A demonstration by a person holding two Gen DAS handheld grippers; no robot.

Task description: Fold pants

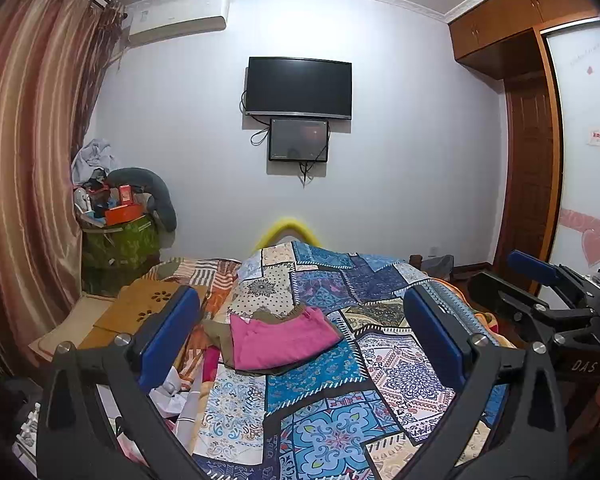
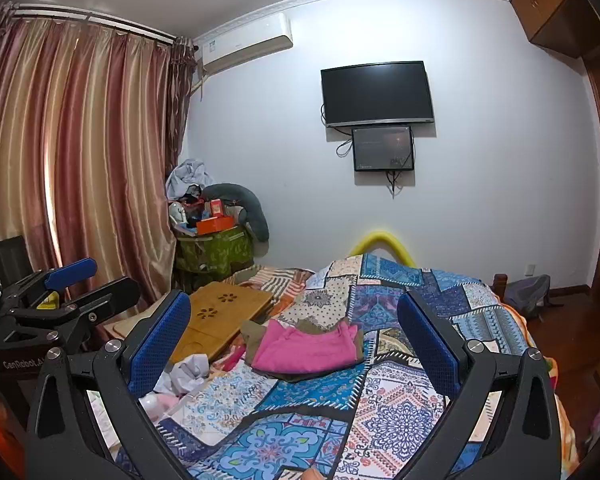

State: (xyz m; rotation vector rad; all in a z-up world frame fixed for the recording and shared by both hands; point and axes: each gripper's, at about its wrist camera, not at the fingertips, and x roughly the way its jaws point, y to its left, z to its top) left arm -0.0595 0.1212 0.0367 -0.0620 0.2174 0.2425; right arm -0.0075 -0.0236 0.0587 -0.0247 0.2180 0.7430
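The pants (image 1: 280, 340) lie folded into a compact bundle on the patterned bedspread (image 1: 340, 432), pink lining outward with olive-brown fabric at the edges. They also show in the right wrist view (image 2: 306, 350). My left gripper (image 1: 300, 340) is open and empty, held back from the bundle above the bed. My right gripper (image 2: 294, 338) is open and empty too, also back from the bundle. The right gripper appears at the right edge of the left wrist view (image 1: 548, 292), and the left gripper at the left edge of the right wrist view (image 2: 68, 292).
A wooden lap tray (image 2: 220, 316) lies on the bed left of the pants. Crumpled white paper (image 2: 188, 372) and pink items lie near it. A cluttered green hamper (image 2: 212, 252) stands by the curtain (image 2: 80, 160). A TV (image 2: 376, 94) hangs on the wall. A wardrobe (image 1: 532, 160) stands right.
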